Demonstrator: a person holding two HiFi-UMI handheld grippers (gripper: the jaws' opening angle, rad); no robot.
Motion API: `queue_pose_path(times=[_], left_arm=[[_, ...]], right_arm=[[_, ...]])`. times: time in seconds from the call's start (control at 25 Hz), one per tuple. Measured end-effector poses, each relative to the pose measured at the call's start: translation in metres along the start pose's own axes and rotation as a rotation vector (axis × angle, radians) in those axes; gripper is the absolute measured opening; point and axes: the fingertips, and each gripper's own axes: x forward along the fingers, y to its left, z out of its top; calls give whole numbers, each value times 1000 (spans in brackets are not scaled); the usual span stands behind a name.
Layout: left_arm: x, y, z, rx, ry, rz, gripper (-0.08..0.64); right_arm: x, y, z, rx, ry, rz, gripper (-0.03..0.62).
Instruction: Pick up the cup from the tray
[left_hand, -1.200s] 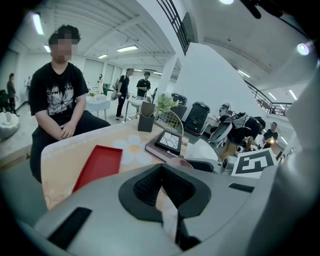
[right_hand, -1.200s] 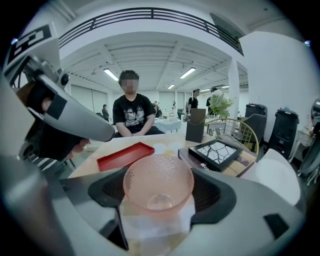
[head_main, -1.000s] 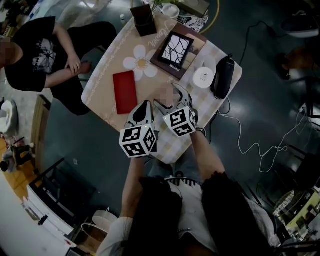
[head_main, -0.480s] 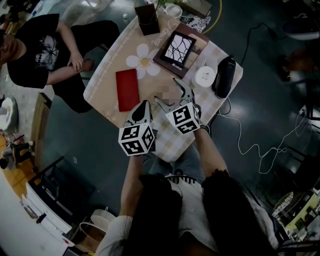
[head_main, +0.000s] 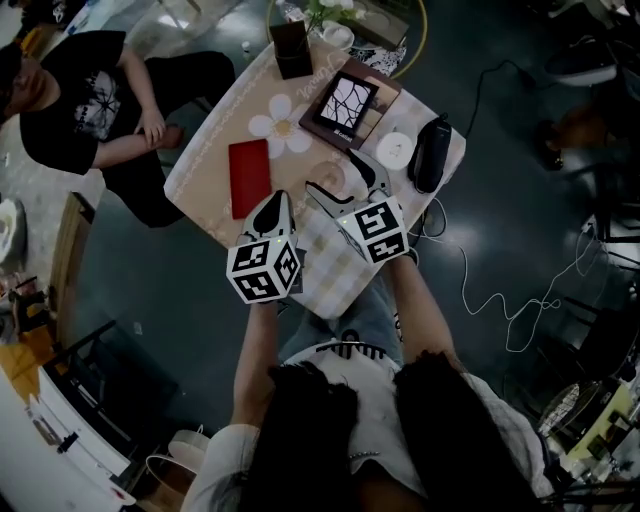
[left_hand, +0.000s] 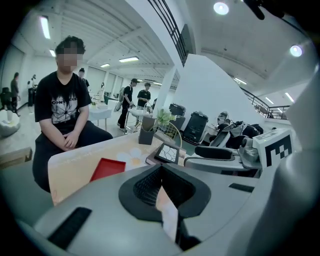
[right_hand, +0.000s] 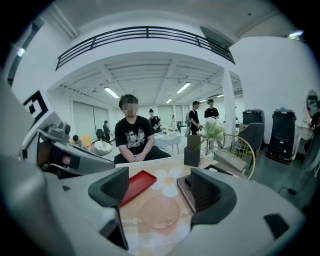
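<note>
A translucent pink cup (right_hand: 160, 212) stands on the tablecloth to the right of the red tray (right_hand: 141, 184), not on it. My right gripper (right_hand: 162, 200) is open, with one jaw on each side of the cup and not touching it. From the head view the right gripper (head_main: 343, 180) reaches over the table's near half, and the cup (head_main: 336, 181) shows only as a pale patch between its jaws. My left gripper (head_main: 279, 198) is shut and empty just right of the red tray (head_main: 250, 178). The left gripper (left_hand: 160, 176) view shows its jaws pressed together.
A person in a black shirt (head_main: 85, 105) sits at the table's left side. At the far end lie a framed picture (head_main: 348, 103), a dark holder (head_main: 290, 48), a white disc (head_main: 395, 150) and a black case (head_main: 430, 152). A white cable (head_main: 500, 300) trails on the floor.
Both grippers have moved forward over the table. The right gripper's open jaws have come around the cup. The left gripper stays shut.
</note>
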Motion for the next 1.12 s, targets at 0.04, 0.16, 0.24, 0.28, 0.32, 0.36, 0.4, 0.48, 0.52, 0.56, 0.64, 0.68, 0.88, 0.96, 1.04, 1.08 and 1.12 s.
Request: queue_pose_path(times=[0.04,0.16,0.24,0.28,0.32,0.36,0.4,0.48,0.52,0.56,0.64,0.68,0.88,0.96,1.04,1.08,1.12], left_arm=[[-3,-2,4,4,-13,-4,6],[-13,-9,14,11,-51,-19,6],[-19,-15,14,10,-65,-29,6],[-22,-18,14,11,-71,-33,6],[-25,-20,14,12,-77,-37,6],[-29,-22,14,14,-82,-40,6],[-33,-23,14,15,-87,-42,6],[-40,-26,14,20,-94,-48,6],[-43,-28,14,23,-97,-52,6],[-46,-29,14,27,-100,-54,6],[-54,-30,12,30,-105,-54,6],[-57,-31,11,29,-108,-52,6],[-70,-34,10,48,-124,-55,6],[-76,-35,10,68,-130,-52,6],[-80,-37,10,104,-136,-44,6],[-81,-40,10,116,-138,-48,6],[-81,-43,9,119,-139,-57,6]], right_arm=[[-5,1,4,17,-8,7,391],[-20,8,8,19,-9,20,390],[-32,15,7,6,1,23,390],[-38,18,7,4,3,21,388],[-43,21,7,6,1,14,377],[-49,24,7,7,-4,0,324],[-54,26,7,8,-11,-17,239],[-62,31,7,6,-15,-43,152],[-66,33,7,7,-15,-52,119],[-70,34,8,13,-19,-63,88],[-77,37,10,45,-38,-85,35],[-79,38,11,56,-44,-92,16],[-88,48,8,2,-13,-126,8],[-91,52,7,0,-8,-135,8],[-92,55,6,-2,-2,-147,8],[-93,56,5,-1,2,-152,7],[-94,58,4,0,7,-155,6]])
